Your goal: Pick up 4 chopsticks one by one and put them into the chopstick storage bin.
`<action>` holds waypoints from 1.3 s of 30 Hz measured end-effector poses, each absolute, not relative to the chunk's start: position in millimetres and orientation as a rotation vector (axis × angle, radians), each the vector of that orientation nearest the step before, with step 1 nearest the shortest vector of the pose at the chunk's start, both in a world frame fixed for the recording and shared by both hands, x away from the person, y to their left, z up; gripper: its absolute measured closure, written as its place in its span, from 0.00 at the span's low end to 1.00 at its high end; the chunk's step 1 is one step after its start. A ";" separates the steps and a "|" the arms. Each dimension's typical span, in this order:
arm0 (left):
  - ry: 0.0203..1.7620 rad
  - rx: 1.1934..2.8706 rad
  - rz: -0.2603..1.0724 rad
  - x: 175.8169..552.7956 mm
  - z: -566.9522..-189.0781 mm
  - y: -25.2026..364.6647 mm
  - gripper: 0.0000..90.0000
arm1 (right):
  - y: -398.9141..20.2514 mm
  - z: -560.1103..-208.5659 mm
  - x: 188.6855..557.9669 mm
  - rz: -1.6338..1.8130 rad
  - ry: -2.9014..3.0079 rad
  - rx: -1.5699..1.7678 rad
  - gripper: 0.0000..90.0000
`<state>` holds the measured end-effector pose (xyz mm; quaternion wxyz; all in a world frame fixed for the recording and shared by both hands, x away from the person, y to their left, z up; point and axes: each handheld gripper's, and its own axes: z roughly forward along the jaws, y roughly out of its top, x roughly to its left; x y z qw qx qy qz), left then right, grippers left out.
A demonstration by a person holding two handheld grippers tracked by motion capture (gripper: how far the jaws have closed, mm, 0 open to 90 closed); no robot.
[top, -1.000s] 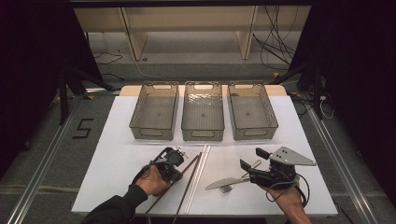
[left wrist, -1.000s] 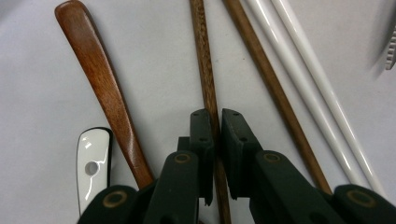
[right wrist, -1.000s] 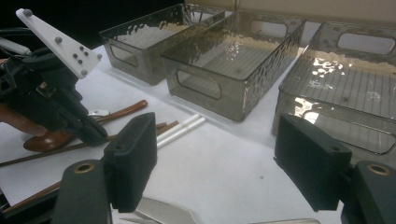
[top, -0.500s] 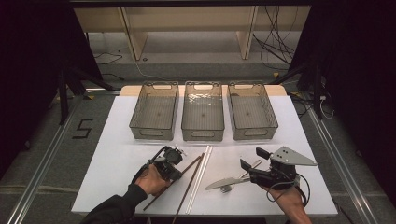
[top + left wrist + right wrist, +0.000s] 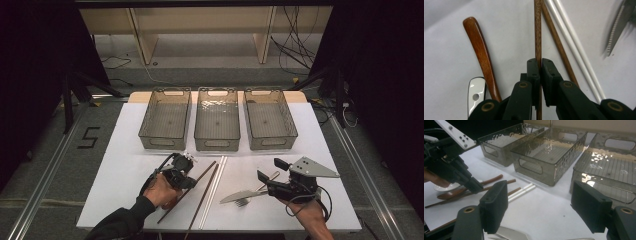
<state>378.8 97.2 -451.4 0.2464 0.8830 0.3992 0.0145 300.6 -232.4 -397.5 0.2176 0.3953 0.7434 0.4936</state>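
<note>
Down at the near edge of the white table (image 5: 125, 150), the left gripper (image 5: 540, 65) is clamped on a brown wooden chopstick (image 5: 537, 30), which runs straight out between its black jaws. A second brown chopstick (image 5: 556, 40) lies just beside it at a slight slant, and a pair of white chopsticks (image 5: 574, 47) lies next to that. On the other side a brown wooden spoon handle (image 5: 480, 52) curves along the tabletop, with a white spoon (image 5: 475, 92) near its lower end. The serrated blade of a knife (image 5: 617, 25) lies farther off. In the high view the right gripper (image 5: 270, 172) hovers with its jaws wide apart and nothing between them, just above the knife and a fork (image 5: 246, 201). Three clear bins (image 5: 217, 120) stand in a row across the far half of the table, well apart from both grippers
</note>
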 end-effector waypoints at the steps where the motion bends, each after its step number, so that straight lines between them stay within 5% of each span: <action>1: 1.084 2.398 0.034 379.0 -449.3 97.9 0.94 | -232.4 -397.5 300.5 1.367 2.059 1.095 0.34; 39: 1.006 2.027 0.187 404.9 -365.2 134.6 0.94 | -233.5 -397.6 300.7 1.374 2.051 1.103 0.34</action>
